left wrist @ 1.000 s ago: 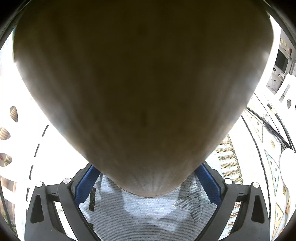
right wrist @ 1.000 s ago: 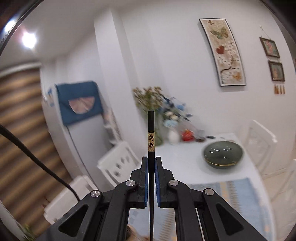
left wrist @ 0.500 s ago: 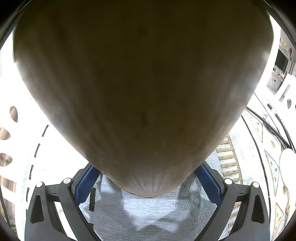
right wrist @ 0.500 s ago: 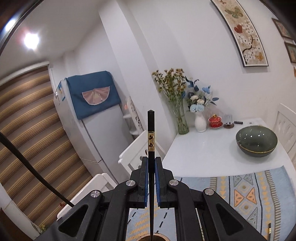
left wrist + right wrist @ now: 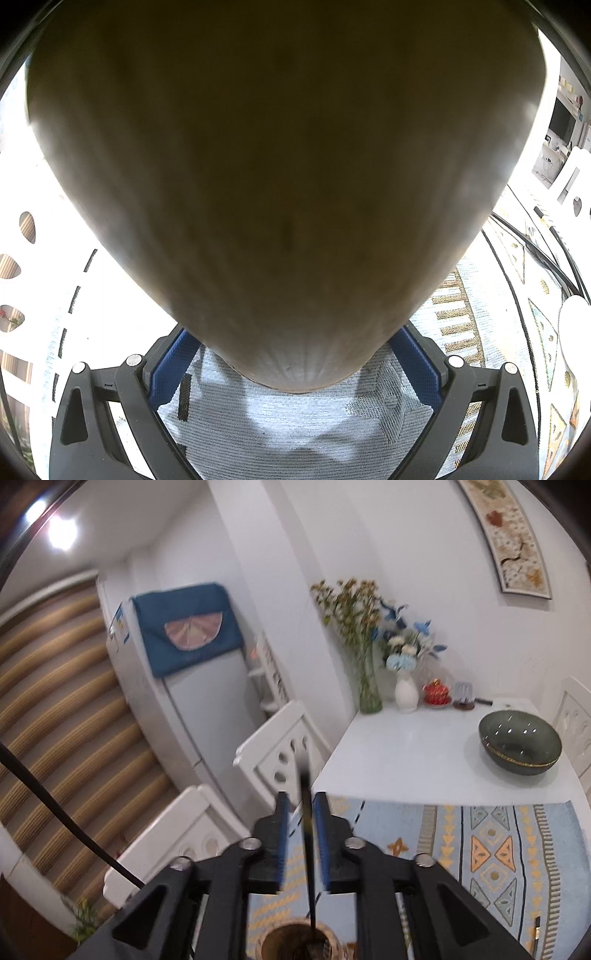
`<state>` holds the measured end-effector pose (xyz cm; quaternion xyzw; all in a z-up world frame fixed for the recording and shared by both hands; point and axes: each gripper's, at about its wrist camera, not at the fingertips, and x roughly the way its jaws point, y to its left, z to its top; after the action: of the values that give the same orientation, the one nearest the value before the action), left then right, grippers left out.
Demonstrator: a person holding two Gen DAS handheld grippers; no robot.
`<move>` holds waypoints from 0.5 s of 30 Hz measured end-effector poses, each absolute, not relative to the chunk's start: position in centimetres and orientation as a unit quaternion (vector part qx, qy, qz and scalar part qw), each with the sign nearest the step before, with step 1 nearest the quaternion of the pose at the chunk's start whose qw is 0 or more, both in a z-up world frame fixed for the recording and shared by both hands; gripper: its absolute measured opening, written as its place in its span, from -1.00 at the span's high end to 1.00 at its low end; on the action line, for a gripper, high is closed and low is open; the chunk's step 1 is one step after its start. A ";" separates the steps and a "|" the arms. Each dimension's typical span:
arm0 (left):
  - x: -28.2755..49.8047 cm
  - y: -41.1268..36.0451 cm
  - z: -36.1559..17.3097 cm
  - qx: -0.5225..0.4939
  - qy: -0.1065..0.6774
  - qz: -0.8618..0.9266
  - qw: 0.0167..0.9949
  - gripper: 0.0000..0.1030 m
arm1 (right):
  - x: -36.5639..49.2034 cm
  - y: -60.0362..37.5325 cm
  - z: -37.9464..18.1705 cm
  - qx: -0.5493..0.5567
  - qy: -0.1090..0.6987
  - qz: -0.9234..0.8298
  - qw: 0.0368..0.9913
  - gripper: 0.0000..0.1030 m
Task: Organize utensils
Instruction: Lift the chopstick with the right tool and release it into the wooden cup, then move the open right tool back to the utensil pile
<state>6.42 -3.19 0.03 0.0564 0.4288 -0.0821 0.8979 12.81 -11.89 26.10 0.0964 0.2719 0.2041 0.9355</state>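
A brown wooden utensil holder (image 5: 288, 184) fills most of the left wrist view. My left gripper (image 5: 291, 332) is shut on it, one blue pad against each side, and it stands on the patterned mat (image 5: 295, 417). In the right wrist view my right gripper (image 5: 301, 797) hovers over the holder's round mouth (image 5: 295, 941), and its jaws are opening. A black chopstick (image 5: 308, 849) stands blurred between the pads with a gap on each side. Its lower end reaches into the mouth. Another dark chopstick (image 5: 537, 930) lies on the mat at the lower right.
A dark green bowl (image 5: 519, 747) sits on the white table (image 5: 406, 760) beyond the blue patterned mat (image 5: 480, 849). Flower vases (image 5: 369, 698) and a red pot (image 5: 436, 693) stand at the far wall. White chairs (image 5: 280, 753) line the table's left side. Cables (image 5: 532, 254) cross the mat.
The right gripper has tipped down over the table and its jaws have parted. The chopstick has slid lower between them, towards the holder's mouth, which is now in view. The left gripper and holder have not moved.
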 end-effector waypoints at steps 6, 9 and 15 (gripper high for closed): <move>6.5 -3.2 0.0 0.056 0.430 -0.082 0.897 -0.93 | 11.6 -14.0 27.5 0.122 0.263 0.209 0.934 0.45; 6.5 -3.2 0.0 0.057 0.430 -0.082 0.897 -0.93 | 10.5 -15.7 29.6 0.127 0.242 0.202 0.940 0.43; 6.5 -3.2 0.0 0.057 0.430 -0.082 0.897 -0.93 | 6.7 -19.3 34.1 0.112 0.173 0.178 0.962 -0.04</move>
<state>6.48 -3.24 -0.02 0.0566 0.4297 -0.0818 0.8975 6.66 -19.30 34.11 0.1116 0.1731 0.1777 0.9623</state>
